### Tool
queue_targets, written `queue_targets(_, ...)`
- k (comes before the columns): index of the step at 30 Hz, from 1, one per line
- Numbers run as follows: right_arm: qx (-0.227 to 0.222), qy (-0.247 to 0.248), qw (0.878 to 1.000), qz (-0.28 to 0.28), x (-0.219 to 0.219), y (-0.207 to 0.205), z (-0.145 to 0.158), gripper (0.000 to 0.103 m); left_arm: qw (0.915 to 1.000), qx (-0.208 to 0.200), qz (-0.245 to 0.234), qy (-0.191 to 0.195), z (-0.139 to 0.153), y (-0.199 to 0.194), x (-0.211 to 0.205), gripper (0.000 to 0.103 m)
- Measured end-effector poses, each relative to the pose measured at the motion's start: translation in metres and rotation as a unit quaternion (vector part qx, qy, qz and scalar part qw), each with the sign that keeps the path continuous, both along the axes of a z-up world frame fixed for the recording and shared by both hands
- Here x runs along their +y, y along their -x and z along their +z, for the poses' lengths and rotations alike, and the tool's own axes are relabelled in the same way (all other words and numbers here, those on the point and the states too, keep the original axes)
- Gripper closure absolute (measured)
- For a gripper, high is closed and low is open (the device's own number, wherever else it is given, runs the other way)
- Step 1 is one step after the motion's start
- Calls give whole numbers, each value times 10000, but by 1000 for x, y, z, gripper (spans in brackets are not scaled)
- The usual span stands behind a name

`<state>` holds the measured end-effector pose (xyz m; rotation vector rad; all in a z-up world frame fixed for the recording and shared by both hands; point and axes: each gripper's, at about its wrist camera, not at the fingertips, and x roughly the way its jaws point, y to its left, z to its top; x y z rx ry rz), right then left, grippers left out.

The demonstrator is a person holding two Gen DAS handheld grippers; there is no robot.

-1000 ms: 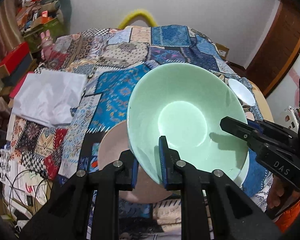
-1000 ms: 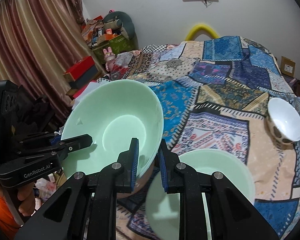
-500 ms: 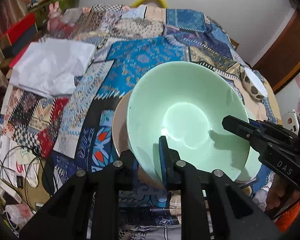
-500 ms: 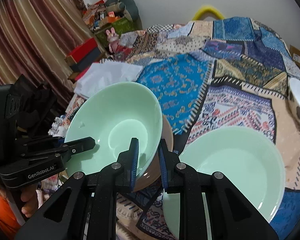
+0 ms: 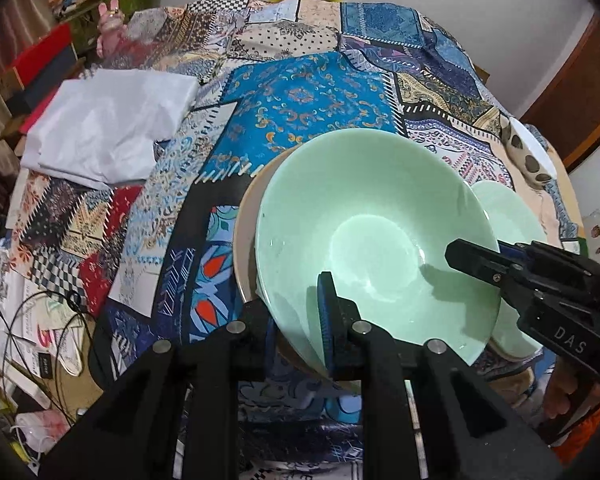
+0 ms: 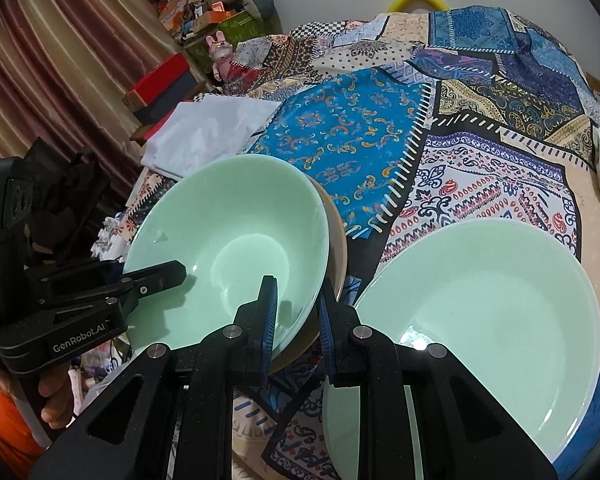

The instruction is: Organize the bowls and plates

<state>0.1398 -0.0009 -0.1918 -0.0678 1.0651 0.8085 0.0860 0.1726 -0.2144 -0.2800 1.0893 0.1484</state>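
Note:
A mint green bowl [image 5: 364, 232] sits in a tan bowl [image 5: 246, 224] on the patchwork cloth. My left gripper [image 5: 300, 320] is shut on the green bowl's near rim. My right gripper [image 6: 298, 312] straddles the opposite rim of the same green bowl [image 6: 228, 240], its jaws slightly apart around the rim; the tan bowl [image 6: 336, 236] shows behind it. The right gripper also shows in the left wrist view [image 5: 480, 260]. A mint green plate [image 6: 480, 320] lies to the right. A white spotted bowl [image 5: 528, 152] stands at the far right.
A folded white cloth [image 5: 104, 124] lies at the left of the table. Boxes and clutter [image 6: 160, 84] stand beyond the left edge by the curtain. Cables and papers [image 5: 40, 332] lie below the table's left edge.
The green bowl has come down from the air into the tan bowl. Both grippers moved down with it. The right jaws stand a little wider now.

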Motion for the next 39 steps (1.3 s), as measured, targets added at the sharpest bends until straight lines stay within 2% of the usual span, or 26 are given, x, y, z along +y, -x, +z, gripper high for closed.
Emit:
queue_targets(13, -352, 356, 9986, 152, 6, 3, 9, 81, 9999, 95, 60, -118, -7, -5, 4, 85)
queue_targets(22, -235, 207, 9994, 122, -3, -1, 2, 80, 9996, 118, 115, -224, -2, -11, 2, 85)
queue_targets(27, -312, 108, 9995, 7, -15, -2, 8, 80, 9994, 206, 121, -237, 0, -15, 2, 84)
queue_targets(30, -307, 48, 9995, -90, -24, -6, 12, 80, 9993, 285, 115, -197, 2, -17, 2, 80)
queue_targets(33, -360, -22, 9992, -180, -34, -8, 18, 80, 9992, 319, 93, -221, 7, -19, 0, 69)
queue_targets(37, -471, -91, 9984, -286, -48, -10, 28, 80, 9984, 45, 97, -561, 25, -19, -7, 51)
queue_targets(39, -544, -122, 9978, -354, -55, -12, 34, 79, 9976, -124, 24, -676, 37, -18, -13, 47)
